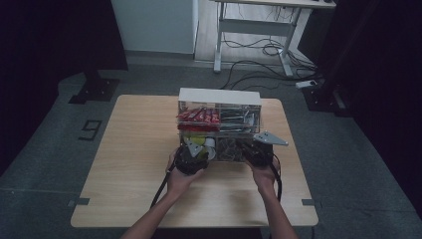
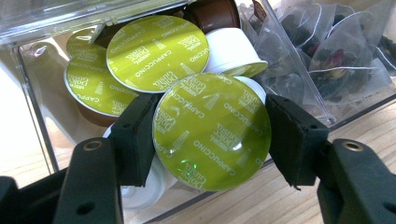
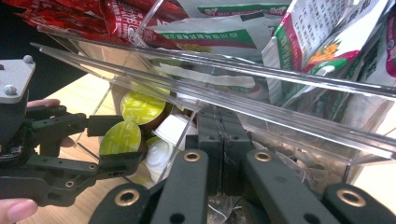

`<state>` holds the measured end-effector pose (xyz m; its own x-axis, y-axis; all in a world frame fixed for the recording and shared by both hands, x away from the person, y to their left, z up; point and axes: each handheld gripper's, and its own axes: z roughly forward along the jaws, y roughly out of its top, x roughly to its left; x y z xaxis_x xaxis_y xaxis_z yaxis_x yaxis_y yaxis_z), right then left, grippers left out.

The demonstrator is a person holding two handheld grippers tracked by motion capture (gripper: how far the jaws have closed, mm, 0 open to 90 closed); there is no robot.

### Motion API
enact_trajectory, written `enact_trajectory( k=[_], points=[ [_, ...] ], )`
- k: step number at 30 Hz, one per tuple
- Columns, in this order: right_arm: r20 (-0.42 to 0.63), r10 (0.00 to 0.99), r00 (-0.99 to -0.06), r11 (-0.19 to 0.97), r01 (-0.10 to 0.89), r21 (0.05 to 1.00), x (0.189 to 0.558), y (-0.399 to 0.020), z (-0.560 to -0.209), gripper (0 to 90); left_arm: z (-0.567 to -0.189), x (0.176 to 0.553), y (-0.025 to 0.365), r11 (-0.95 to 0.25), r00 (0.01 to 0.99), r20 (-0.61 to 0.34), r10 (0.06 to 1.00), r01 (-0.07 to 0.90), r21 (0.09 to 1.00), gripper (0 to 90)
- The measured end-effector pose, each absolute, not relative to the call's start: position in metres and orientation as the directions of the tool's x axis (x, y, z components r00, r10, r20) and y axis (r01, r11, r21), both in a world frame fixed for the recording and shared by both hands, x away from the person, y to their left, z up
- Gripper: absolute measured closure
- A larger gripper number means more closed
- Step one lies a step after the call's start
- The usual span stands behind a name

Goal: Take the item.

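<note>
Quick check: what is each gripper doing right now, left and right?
Left gripper: jaws closed on a green-lidded capsule at the clear organiser.
Right gripper: jaws shut together, holding nothing visible, against the organiser's clear front.

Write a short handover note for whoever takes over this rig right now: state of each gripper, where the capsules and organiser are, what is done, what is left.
Left gripper: jaws on either side of a green-lidded capsule, pads at its rim, at the front of the clear organiser.
Right gripper: jaws together at the organiser's clear front flap, apparently pinching it up.
More capsules lie in the lower left compartment; tea bags next door, red sachets above.
Done: compartment opened, capsule gripped.
Left: probably draw the capsule out, then lower the flap.
</note>
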<state>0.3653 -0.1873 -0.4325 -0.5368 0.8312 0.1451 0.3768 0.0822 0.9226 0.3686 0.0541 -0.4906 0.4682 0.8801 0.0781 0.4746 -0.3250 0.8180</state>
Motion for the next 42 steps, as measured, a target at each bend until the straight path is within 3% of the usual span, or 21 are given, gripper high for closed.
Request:
enact_trajectory(
  k=[42],
  points=[
    [0.137,0.836,-0.532,0.094,0.383,0.919,0.367,-0.185,-0.432,88.6,-0.454,0.341,0.089,-0.283,0.498,0.052,0.865,0.4,0.872,38.2]
  ],
)
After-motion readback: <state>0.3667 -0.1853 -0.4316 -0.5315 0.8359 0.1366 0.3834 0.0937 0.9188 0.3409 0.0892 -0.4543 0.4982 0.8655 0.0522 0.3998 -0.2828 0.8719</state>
